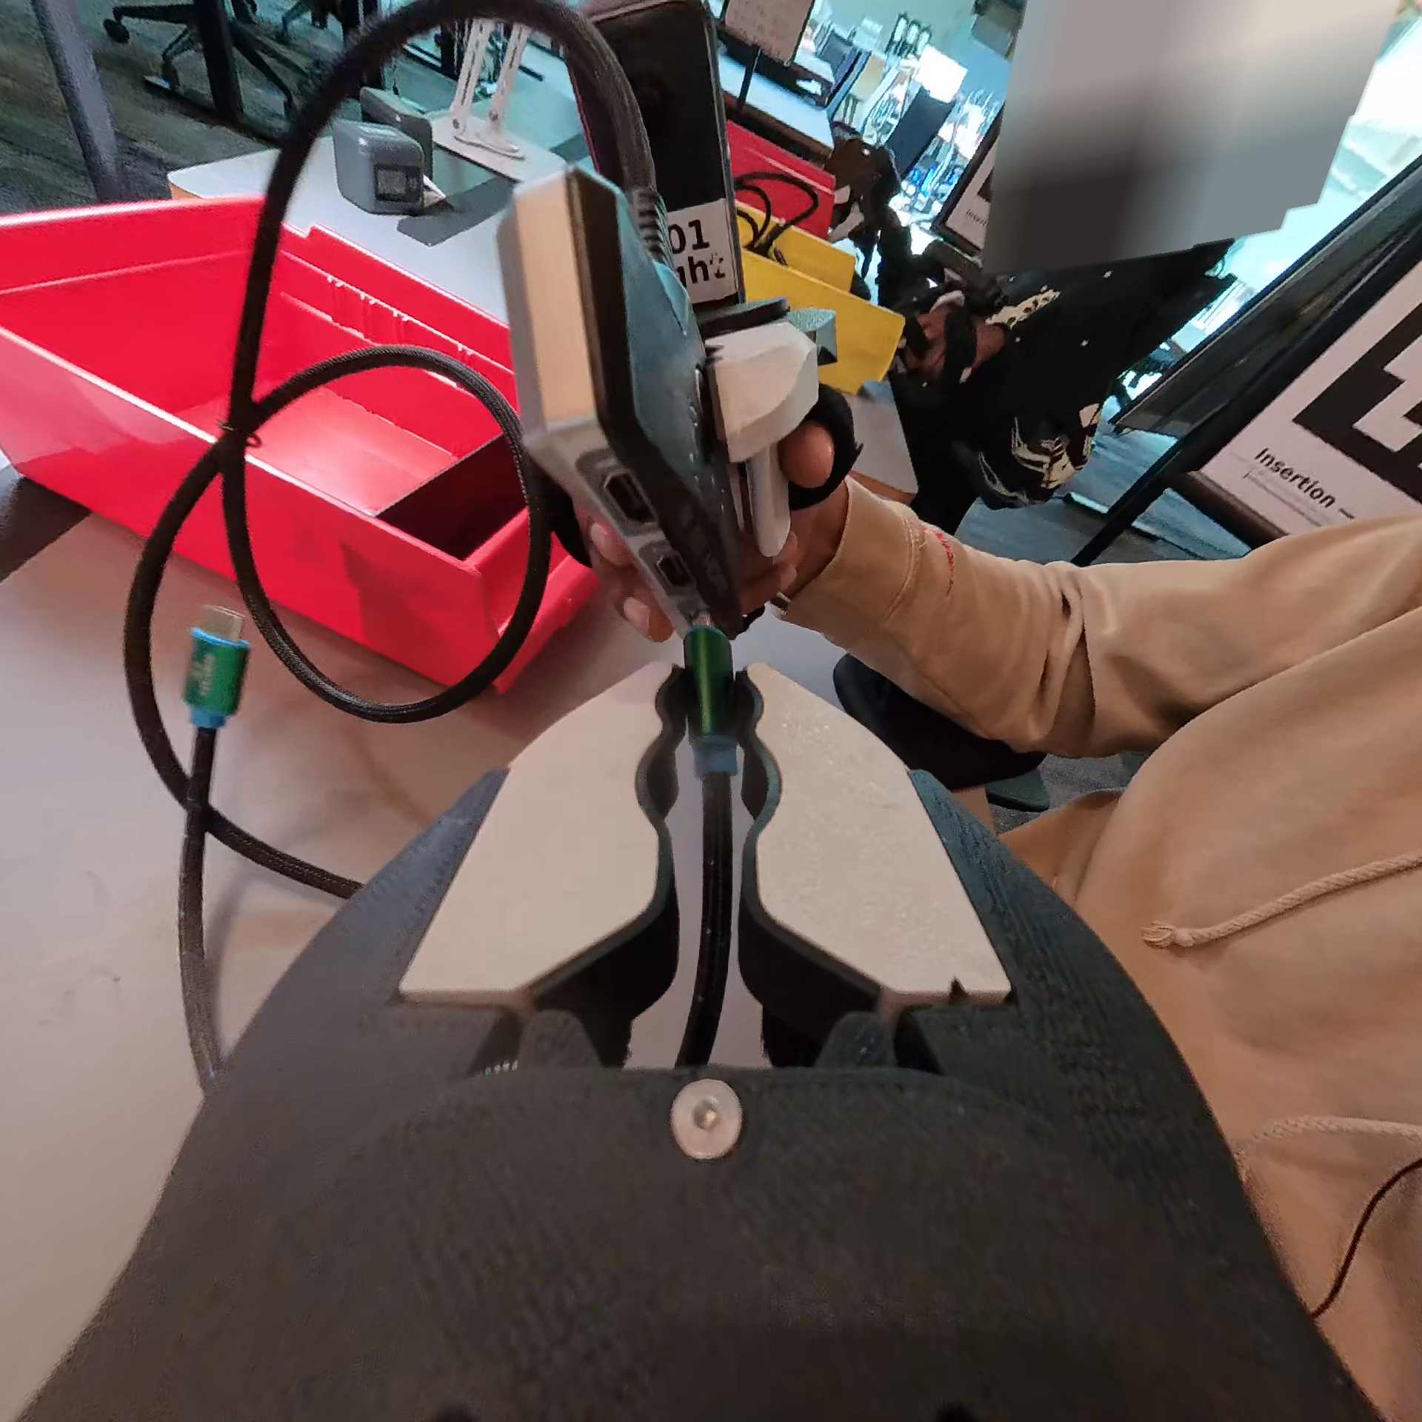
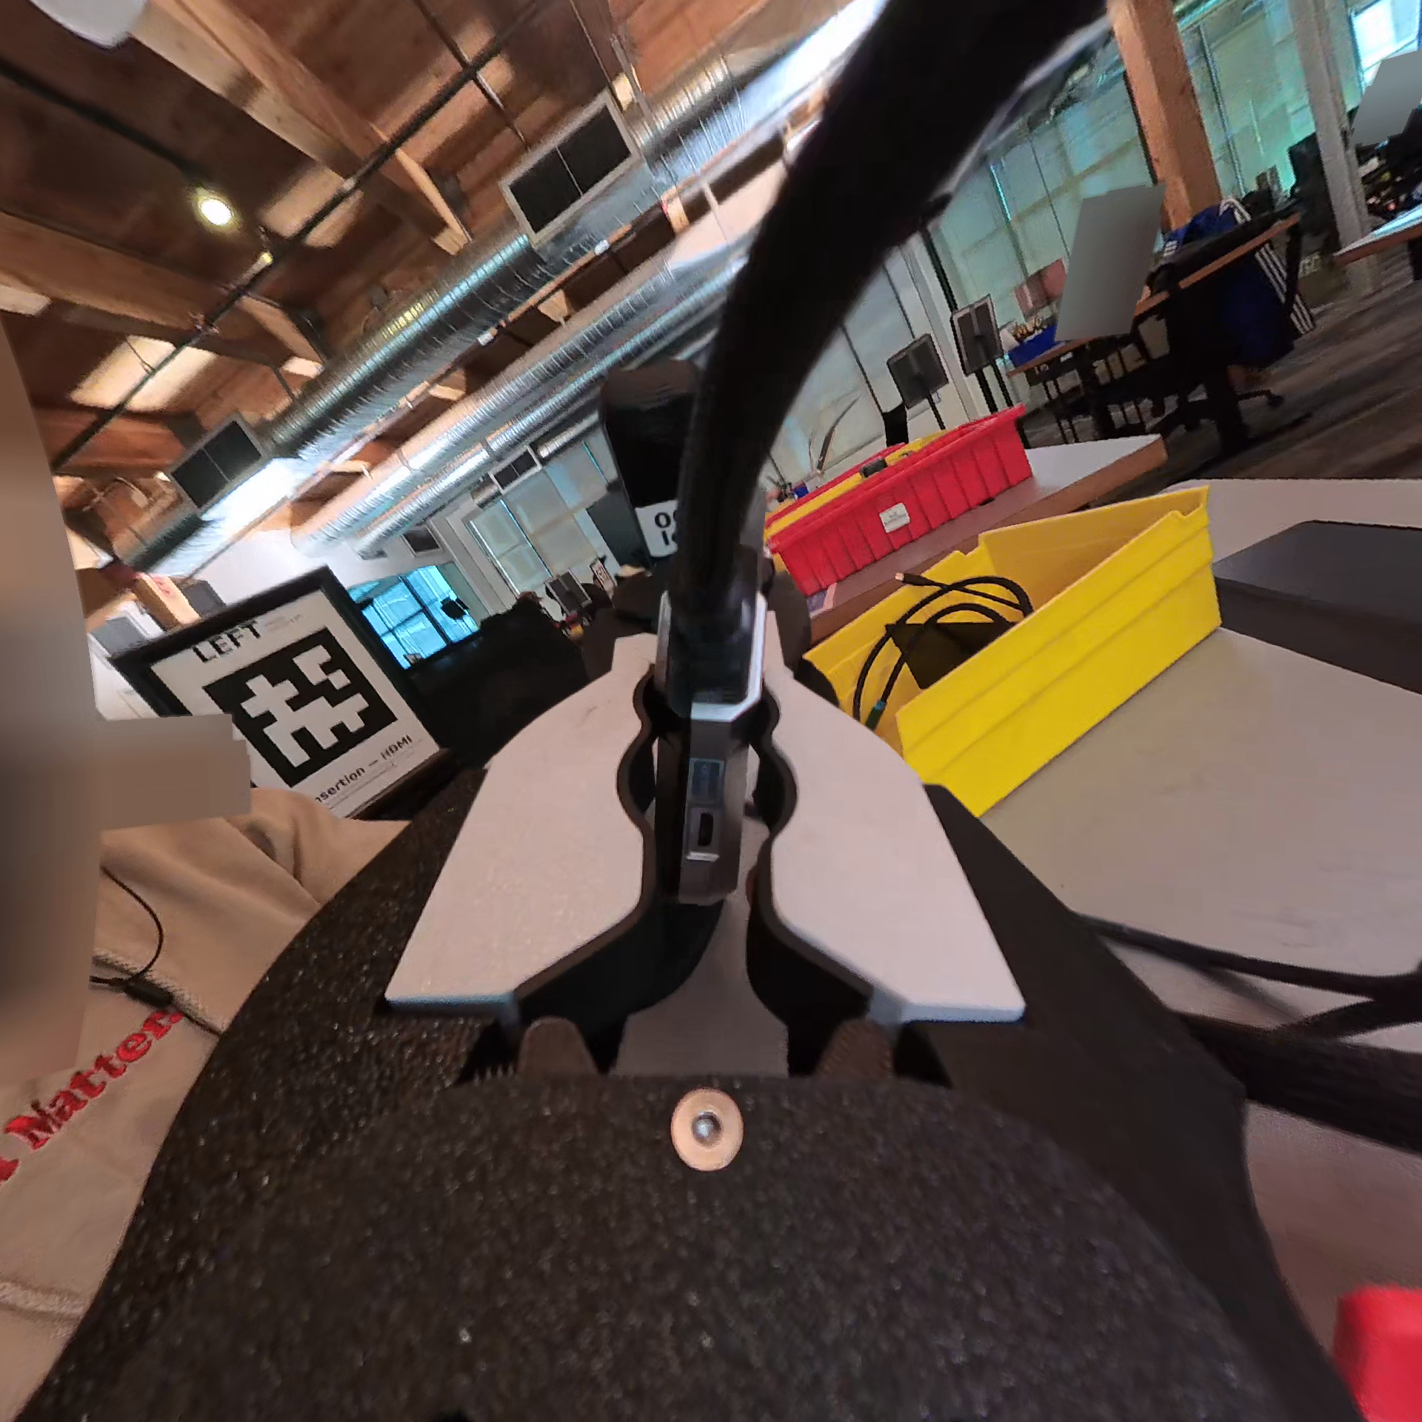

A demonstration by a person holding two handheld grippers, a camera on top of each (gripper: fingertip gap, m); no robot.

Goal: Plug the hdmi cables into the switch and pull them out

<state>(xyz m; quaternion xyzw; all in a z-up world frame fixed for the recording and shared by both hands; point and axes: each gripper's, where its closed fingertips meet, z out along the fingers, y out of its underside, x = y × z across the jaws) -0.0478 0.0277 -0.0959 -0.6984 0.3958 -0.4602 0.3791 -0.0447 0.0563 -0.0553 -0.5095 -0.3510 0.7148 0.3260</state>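
My left gripper (image 1: 709,681) is shut on the green HDMI plug (image 1: 708,677) of a black braided cable. The plug's tip sits at the lowest port of the grey switch (image 1: 585,362), which hangs tilted in the air. My right gripper (image 2: 704,692) is shut on the switch (image 2: 706,800); it also shows in the left wrist view (image 1: 758,408), held by a hand. A thick black cable (image 2: 777,308) runs from the switch's top end. A second green plug (image 1: 215,673) lies loose on the table at left. Two switch ports (image 1: 627,492) stand empty.
A red bin (image 1: 254,431) stands on the grey table (image 1: 100,846) behind the cable loops. A yellow bin (image 2: 1077,631) with a black cable sits to the right, more red bins (image 2: 908,492) behind it. Marker boards (image 2: 300,700) stand nearby. A beige sleeve (image 1: 1077,639) crosses the right side. Tip to tip, the grippers are about 5 cm apart.
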